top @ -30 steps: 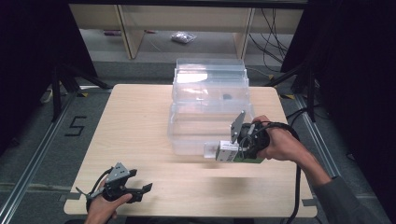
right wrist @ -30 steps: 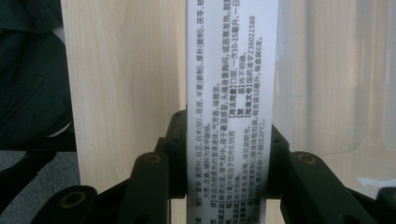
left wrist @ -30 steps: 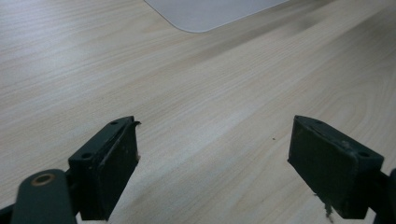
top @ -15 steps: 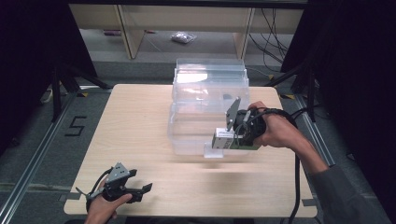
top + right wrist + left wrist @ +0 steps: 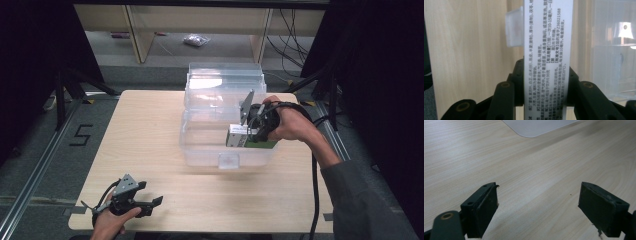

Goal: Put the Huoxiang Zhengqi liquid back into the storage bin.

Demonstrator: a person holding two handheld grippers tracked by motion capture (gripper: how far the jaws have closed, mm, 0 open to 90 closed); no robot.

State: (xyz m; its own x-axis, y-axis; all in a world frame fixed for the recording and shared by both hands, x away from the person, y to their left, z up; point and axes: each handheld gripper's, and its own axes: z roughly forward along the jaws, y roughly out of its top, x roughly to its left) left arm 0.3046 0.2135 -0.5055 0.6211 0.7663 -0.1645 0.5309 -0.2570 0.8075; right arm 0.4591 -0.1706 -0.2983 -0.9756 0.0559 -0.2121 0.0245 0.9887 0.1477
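Over the open top of the clear plastic storage bin, your right gripper had its black jaws clamped on a slim white cardboard medicine box with printed text on its side. From the high view, that box hung above the bin's interior toward its near right part, carried roughly level, and I could not tell whether it had dropped below the rim. The bin's hinged lid stood open at the far side, and the small frosted latch tab on the front wall faced you.

Your left gripper rested low at the near left corner of the pale wooden table, well apart from the bin. Its jaws stood wide apart with nothing between them, only bare tabletop ahead.

By my reading, you were in the placing step: the box was carried and positioned, not yet set down. The next move called for lowering it inside the walls, keeping it clear of the front rim, then parting the right jaws only once it sat on the bin's floor. The left one needed nothing until the lid came into play.
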